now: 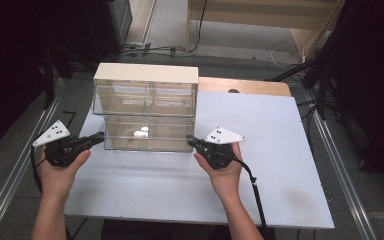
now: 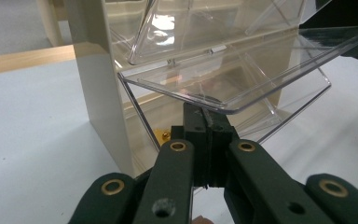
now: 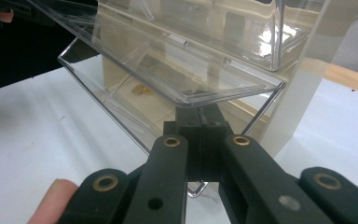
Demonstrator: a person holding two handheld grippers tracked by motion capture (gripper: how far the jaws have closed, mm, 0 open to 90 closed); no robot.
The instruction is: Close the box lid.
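White bench [image 1: 260,165] under you: both tools, left tool [image 2: 204,122] and right tool [image 3: 200,114], are clenched on the lower drawer's [image 1: 147,135] front lip at 12 o'clock. Uneven pulling could skew it and jam it in the clear cabinet [image 1: 145,95].

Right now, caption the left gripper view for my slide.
Left claw shut on the tilted-out clear drawer's front lip, beside the cream cabinet.

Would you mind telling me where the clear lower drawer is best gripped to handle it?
Grip the lower drawer by the thin front lip, one gripper near each end, coming from the front. The left gripper and right gripper are pinched there now; the flat projecting edge fits between the jaws.
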